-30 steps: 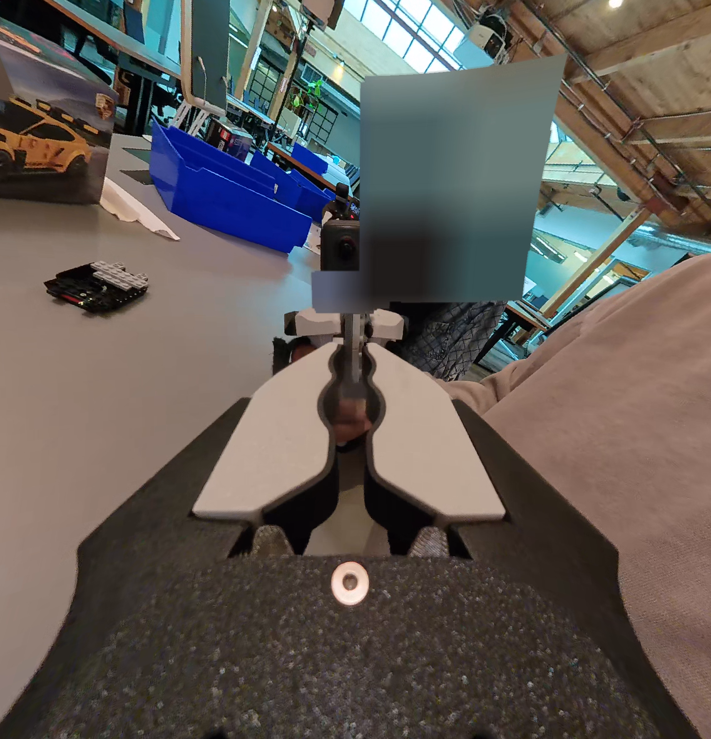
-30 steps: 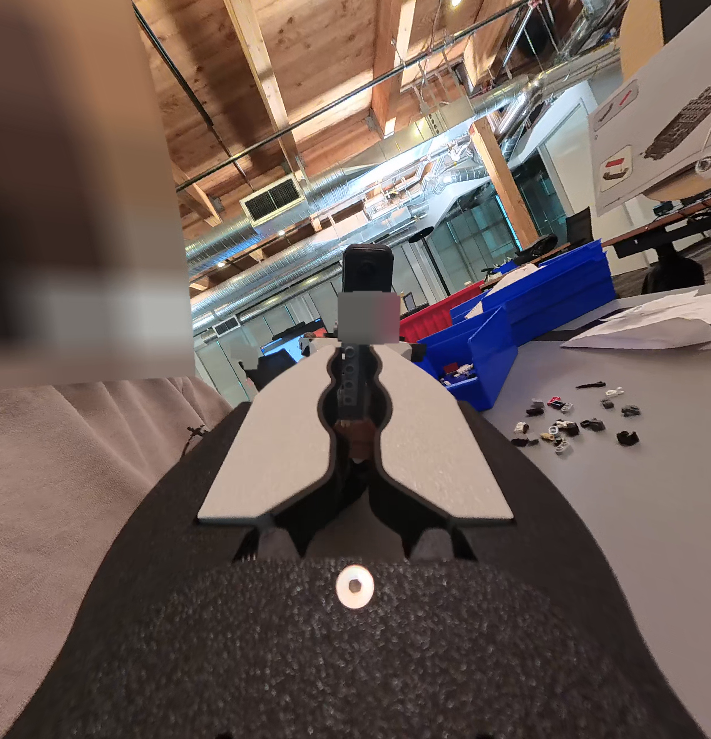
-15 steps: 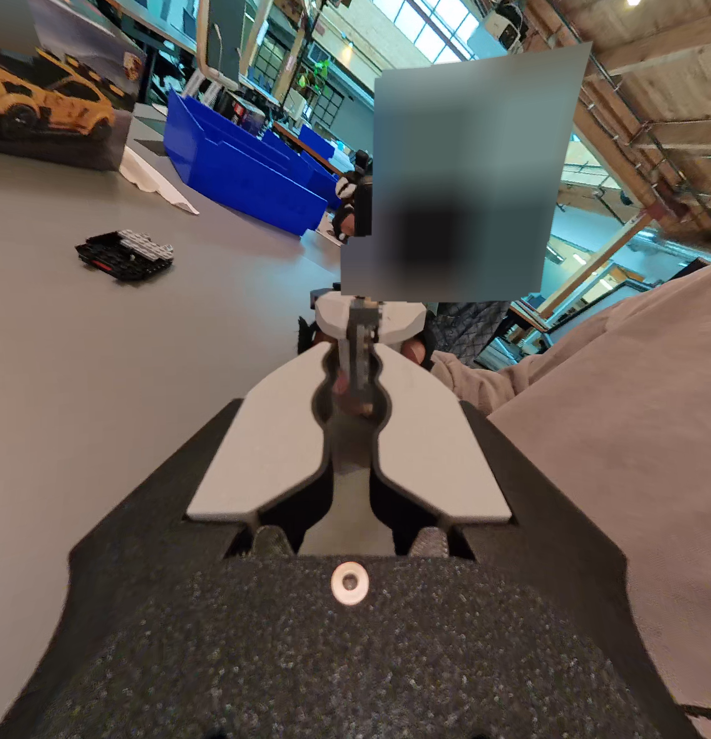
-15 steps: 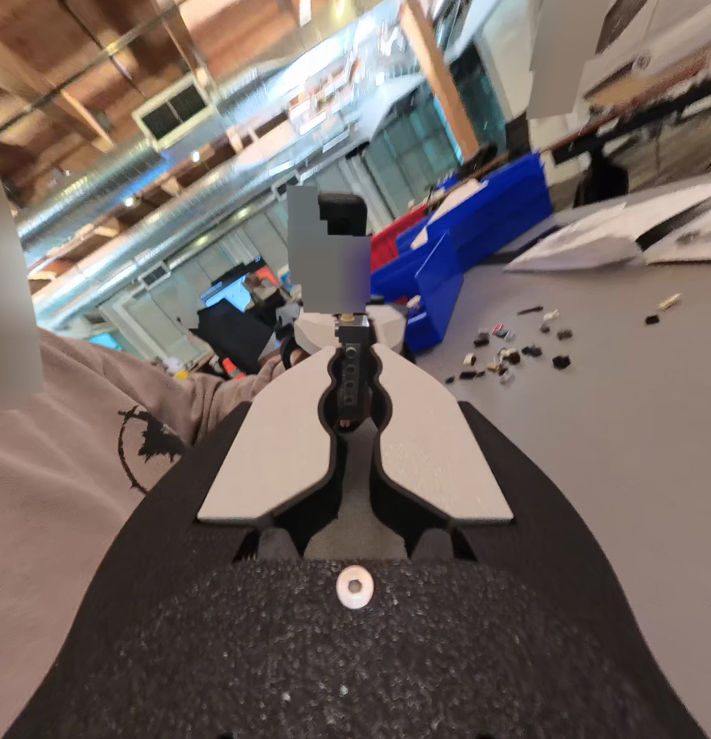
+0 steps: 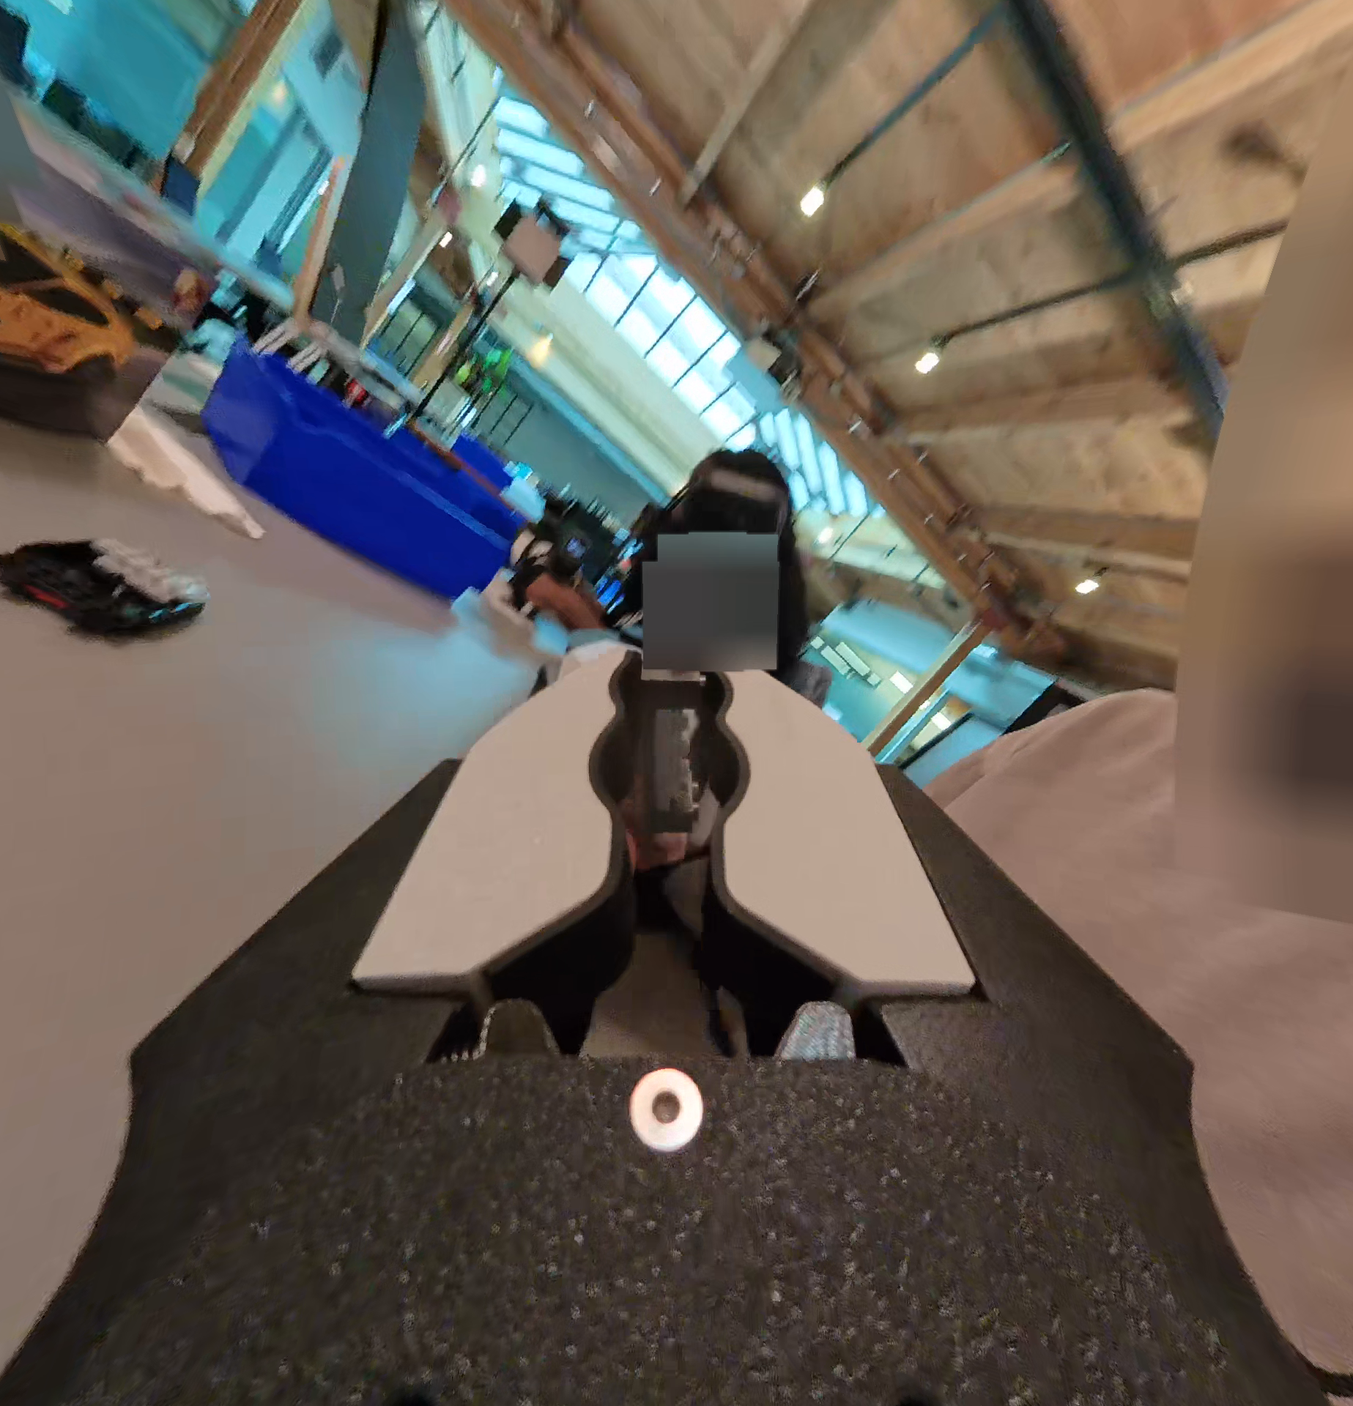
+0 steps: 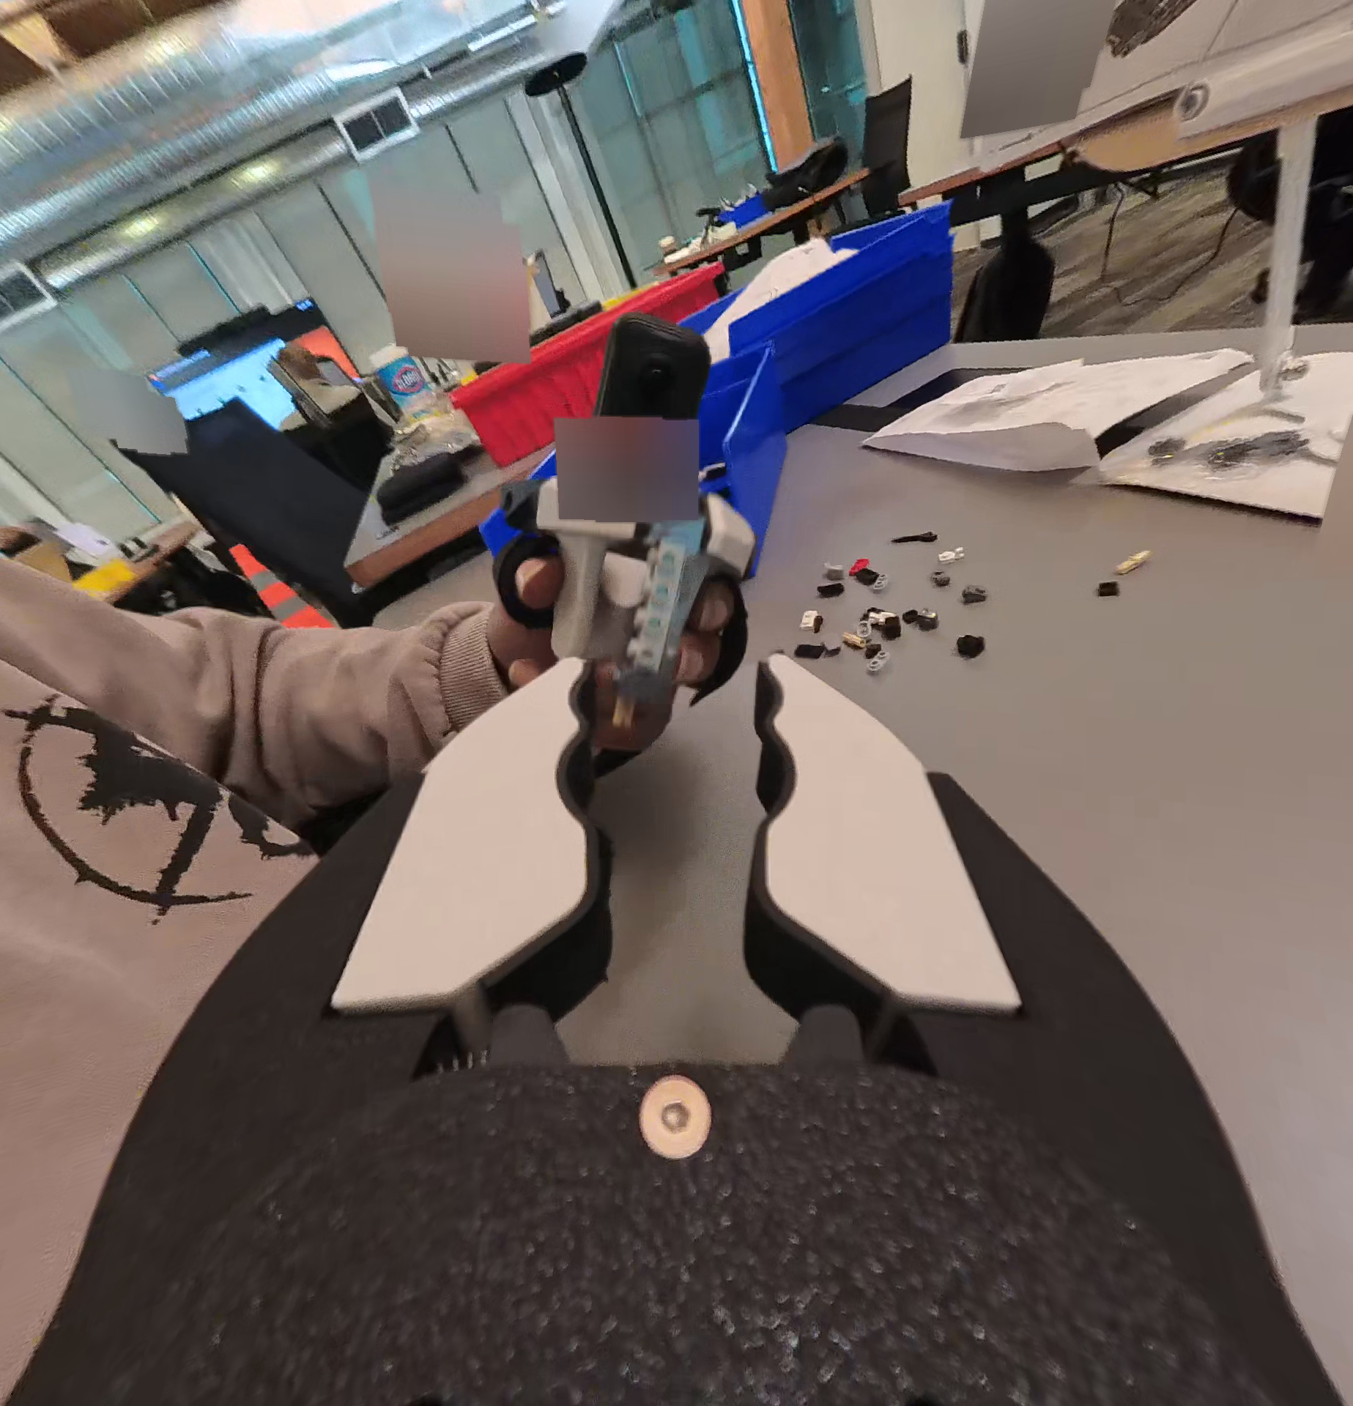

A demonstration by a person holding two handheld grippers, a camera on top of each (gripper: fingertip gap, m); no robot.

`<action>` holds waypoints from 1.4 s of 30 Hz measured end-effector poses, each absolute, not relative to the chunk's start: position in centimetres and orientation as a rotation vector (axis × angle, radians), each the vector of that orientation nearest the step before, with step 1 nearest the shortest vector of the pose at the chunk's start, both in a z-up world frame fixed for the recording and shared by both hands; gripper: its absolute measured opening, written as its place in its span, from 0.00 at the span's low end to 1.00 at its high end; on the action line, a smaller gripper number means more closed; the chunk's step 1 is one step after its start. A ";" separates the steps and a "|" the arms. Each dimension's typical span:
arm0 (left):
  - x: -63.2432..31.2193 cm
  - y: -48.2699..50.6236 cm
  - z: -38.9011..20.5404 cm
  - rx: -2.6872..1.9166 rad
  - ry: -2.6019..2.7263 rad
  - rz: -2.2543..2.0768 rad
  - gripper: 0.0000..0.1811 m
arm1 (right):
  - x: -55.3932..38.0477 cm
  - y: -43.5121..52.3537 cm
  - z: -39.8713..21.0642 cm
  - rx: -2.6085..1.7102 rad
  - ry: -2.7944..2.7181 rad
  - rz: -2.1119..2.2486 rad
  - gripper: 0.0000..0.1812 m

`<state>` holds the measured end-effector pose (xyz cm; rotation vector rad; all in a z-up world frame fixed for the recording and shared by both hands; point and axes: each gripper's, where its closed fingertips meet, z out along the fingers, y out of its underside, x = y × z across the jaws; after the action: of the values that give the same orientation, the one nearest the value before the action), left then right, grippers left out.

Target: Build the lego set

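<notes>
The right gripper (image 6: 669,711) has just let go and now stands spread. The left gripper (image 5: 669,688) alone pinches the holed beam (image 6: 662,601), so the handover looks done; loose pieces (image 6: 882,609) wait mid-desk.

Grey worktop (image 6: 1114,761) carries scattered small lego pieces (image 6: 886,616) (centre right), open booklet (image 6: 1076,426) upper right, blue bins (image 6: 833,335) behind.

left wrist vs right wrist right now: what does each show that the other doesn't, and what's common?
Left wrist only: a black partial build lying on the table, and the set's box with a yellow car pictured, far left.

Right wrist only: loose small pieces scattered on the table, open instruction sheets, a red bin, and the open right hand-held gripper.

Both: the left hand-held gripper shut on a studded beam, blue bins, the grey table.
</notes>
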<state>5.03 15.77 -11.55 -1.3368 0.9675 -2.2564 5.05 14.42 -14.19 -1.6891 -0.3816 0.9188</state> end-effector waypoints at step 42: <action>6.4 22.2 -19.2 -1.747 0.911 -1.473 0.13 | 9.4 18.7 -21.8 -1.852 -1.512 0.554 0.10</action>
<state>6.36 22.19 -19.17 -1.7467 0.9111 -1.4735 9.36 18.74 -21.85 -1.8515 -1.5115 0.5535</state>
